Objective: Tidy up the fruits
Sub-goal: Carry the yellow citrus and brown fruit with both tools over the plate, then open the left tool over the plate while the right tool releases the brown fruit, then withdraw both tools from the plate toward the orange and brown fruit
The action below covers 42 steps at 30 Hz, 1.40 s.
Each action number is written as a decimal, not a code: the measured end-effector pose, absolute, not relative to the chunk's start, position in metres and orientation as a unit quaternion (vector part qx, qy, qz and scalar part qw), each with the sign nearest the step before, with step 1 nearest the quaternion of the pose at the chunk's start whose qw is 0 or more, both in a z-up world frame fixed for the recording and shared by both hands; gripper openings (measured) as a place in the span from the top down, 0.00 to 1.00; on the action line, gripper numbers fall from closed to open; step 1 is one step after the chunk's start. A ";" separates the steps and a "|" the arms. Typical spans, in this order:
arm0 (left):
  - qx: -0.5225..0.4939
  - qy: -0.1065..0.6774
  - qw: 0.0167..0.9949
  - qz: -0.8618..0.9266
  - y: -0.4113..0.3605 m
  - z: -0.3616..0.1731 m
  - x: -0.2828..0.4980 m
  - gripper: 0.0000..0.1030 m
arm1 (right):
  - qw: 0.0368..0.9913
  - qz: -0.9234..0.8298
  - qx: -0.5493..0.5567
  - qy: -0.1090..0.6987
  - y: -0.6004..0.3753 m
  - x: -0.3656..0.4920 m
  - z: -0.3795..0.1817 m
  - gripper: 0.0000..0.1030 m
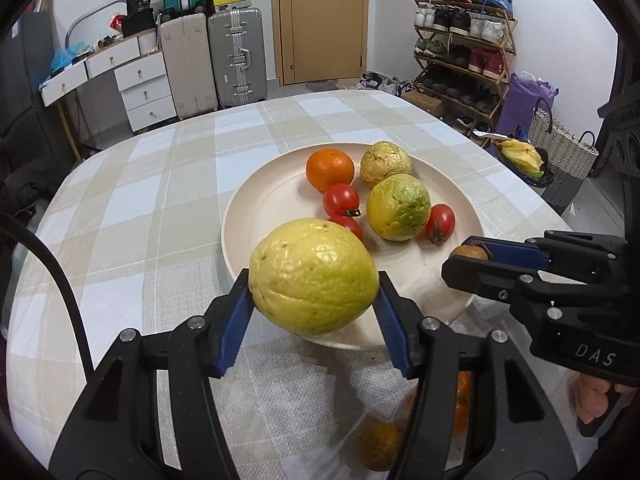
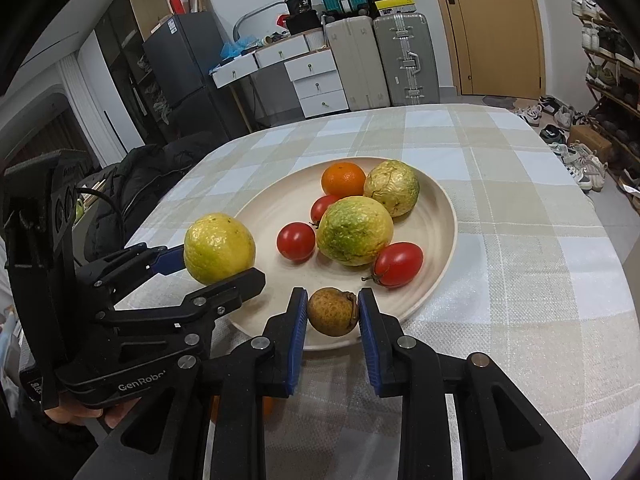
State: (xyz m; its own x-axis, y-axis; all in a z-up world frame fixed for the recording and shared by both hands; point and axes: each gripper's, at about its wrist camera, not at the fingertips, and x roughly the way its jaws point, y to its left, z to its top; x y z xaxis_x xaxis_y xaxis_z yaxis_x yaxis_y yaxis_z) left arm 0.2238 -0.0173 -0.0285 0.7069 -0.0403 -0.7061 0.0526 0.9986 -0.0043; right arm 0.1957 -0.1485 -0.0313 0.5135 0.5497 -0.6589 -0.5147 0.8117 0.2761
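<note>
Underneath, checked tablecloth (image 1: 160, 200); cluttered room

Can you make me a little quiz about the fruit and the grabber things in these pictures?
1. True or false: the left hand-held gripper holds a big yellow fruit.
2. How many red tomatoes lie on the plate? A) one B) three C) five
3. What does the right hand-held gripper hold?

Key
1. True.
2. B: one, another, a third half hidden behind the green-yellow fruit.
3. A small brown fruit.
</note>
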 end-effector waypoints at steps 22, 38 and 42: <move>0.037 0.425 0.903 -0.049 -0.034 -0.034 0.228 0.46 | 0.866 0.306 0.038 0.393 -0.155 0.213 -0.033 0.74; 0.036 0.410 0.911 -0.034 -0.028 -0.028 0.215 0.45 | 0.872 0.301 0.017 0.387 -0.151 0.206 -0.030 0.60; 0.026 0.385 0.922 -0.018 -0.016 -0.016 0.205 0.32 | 0.881 0.293 -0.002 0.371 -0.153 0.193 -0.025 0.50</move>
State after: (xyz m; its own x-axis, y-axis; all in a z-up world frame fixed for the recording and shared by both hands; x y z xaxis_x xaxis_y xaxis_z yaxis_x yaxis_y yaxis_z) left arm 0.2049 -0.0161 -0.0158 0.7030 -0.0129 -0.7111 0.0533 0.9980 0.0346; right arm 0.1934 -0.1533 -0.0249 0.5537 0.5145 -0.6548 -0.5170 0.8288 0.2141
